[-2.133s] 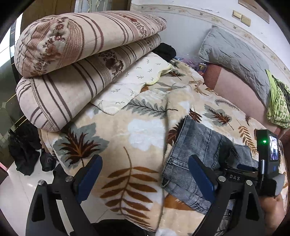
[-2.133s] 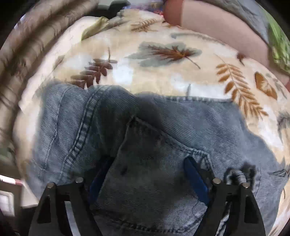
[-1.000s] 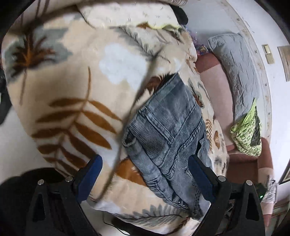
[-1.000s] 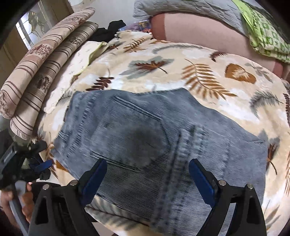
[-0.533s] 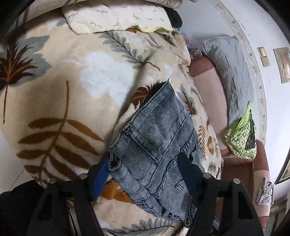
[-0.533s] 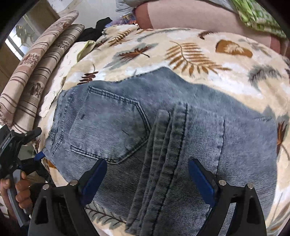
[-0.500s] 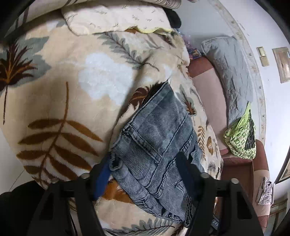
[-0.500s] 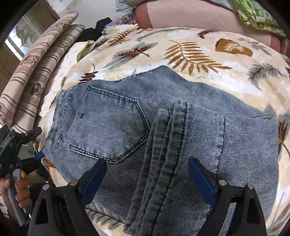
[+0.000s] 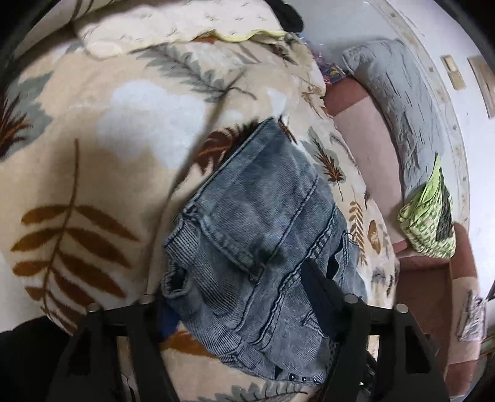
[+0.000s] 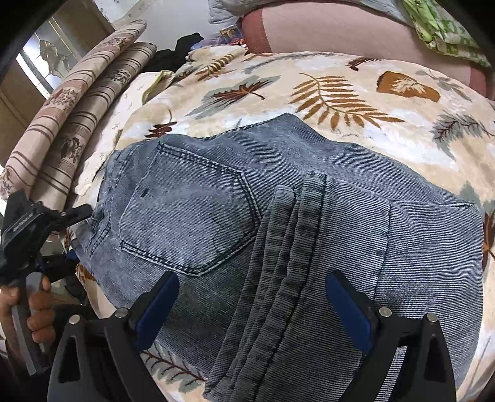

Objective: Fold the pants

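The blue-grey denim pants (image 10: 278,235) lie folded on a beige leaf-print blanket (image 10: 340,92), back pocket up, a leg folded over the right part. My right gripper (image 10: 253,312) hovers open above them, touching nothing. In the left wrist view the pants (image 9: 263,235) lie at the blanket's (image 9: 92,154) near edge. My left gripper (image 9: 241,297) has its jaws closing around the waistband end; one finger lies on top, the other is partly hidden under the cloth. The left gripper also shows in the right wrist view (image 10: 62,235), at the pants' left edge.
Striped rolled quilts (image 10: 77,123) lie at the far left. A pink sofa back (image 10: 340,27) with a grey quilt (image 9: 402,108) and a green patterned cloth (image 9: 430,222) runs behind the blanket. A black garment (image 10: 176,49) lies at the far end.
My left gripper has moved onto the pants' waistband end and its jaws have narrowed around it. My right gripper has stayed open above the pants, almost still.
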